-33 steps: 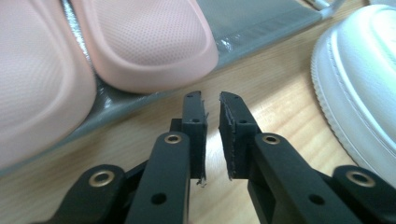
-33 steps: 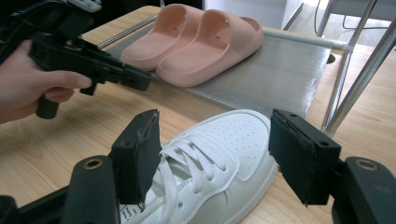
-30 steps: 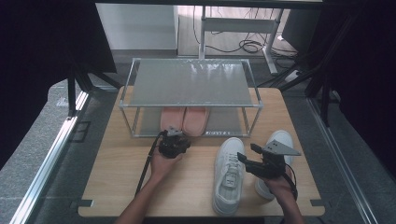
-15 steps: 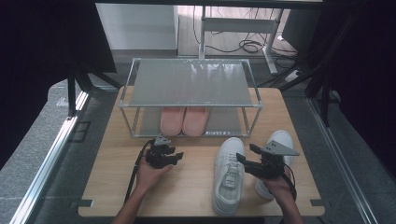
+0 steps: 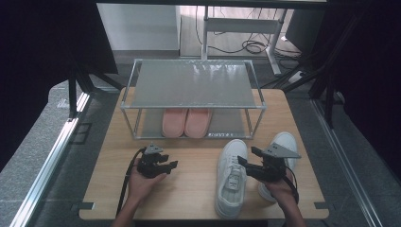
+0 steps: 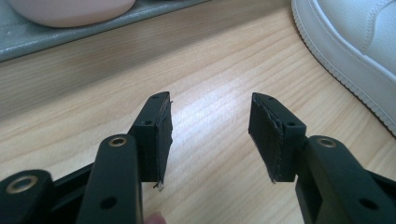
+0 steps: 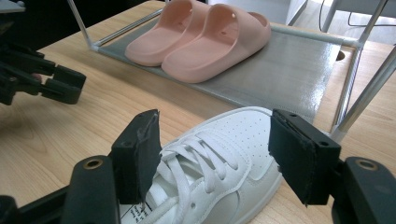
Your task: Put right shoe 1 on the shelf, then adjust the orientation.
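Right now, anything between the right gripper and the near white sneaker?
Nothing visible. The right gripper has open jaws facing the laced top of the white sneaker, with only air between. The second sneaker lies behind that hand, and the pink slippers sit on the rack's lower shelf, off that line.

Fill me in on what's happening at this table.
A person is putting shoes away on a metal two-shelf rack. The pair of pink foam slides sits on its lower shelf. The left gripper is over bare wood in front of the rack; its jaws have just been opening, with nothing between them. The right gripper, jaws open, hangs over the left of two white lace-up sneakers on the wooden table.
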The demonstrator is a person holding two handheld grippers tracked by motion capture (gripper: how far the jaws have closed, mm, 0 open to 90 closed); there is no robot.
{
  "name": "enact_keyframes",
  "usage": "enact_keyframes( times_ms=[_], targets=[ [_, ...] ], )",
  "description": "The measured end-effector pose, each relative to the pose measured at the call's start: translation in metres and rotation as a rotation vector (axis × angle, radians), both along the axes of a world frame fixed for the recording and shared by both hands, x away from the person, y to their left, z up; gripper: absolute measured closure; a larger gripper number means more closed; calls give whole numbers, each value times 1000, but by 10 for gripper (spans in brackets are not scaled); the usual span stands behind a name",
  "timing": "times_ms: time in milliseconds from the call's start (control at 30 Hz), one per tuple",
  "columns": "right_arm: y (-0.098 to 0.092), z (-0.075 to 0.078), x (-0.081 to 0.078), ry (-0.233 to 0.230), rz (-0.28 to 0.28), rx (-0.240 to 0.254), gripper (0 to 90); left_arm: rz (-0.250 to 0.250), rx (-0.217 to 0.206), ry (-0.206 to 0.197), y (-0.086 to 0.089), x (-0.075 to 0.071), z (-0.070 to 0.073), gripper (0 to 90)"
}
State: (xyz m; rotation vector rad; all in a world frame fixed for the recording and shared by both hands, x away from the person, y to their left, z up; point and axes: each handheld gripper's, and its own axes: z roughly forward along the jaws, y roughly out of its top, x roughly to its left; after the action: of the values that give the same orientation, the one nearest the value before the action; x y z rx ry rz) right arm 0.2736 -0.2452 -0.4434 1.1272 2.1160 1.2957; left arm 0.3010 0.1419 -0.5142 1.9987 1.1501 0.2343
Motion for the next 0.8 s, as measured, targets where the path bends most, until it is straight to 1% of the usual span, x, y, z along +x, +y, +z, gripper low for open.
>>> enact_keyframes(
  times_ms=[100,200,267,333,433,633,733,800],
  targets=[
    [1,0,-1,1,2,-4,347,-9,4,-7,3,-3,1,491],
    [3,0,-2,0,5,-1,359,-13,9,-5,6,-7,1,485],
    [3,0,-2,-2,8,0,390,-13,1,-11,9,-9,3,483],
    [3,0,-2,5,19,8,424,-9,-9,-20,11,-10,5,483],
    [4,-1,-1,12,33,13,457,-5,-12,-25,12,-12,6,483],
    [6,-1,-2,17,50,12,469,-6,-11,-23,14,-13,7,483],
    [7,-1,-2,17,48,18,481,-5,-12,-23,15,-14,7,482],
    [8,-1,-1,26,54,26,497,-6,-12,-25,15,-14,7,481]
  ],
)
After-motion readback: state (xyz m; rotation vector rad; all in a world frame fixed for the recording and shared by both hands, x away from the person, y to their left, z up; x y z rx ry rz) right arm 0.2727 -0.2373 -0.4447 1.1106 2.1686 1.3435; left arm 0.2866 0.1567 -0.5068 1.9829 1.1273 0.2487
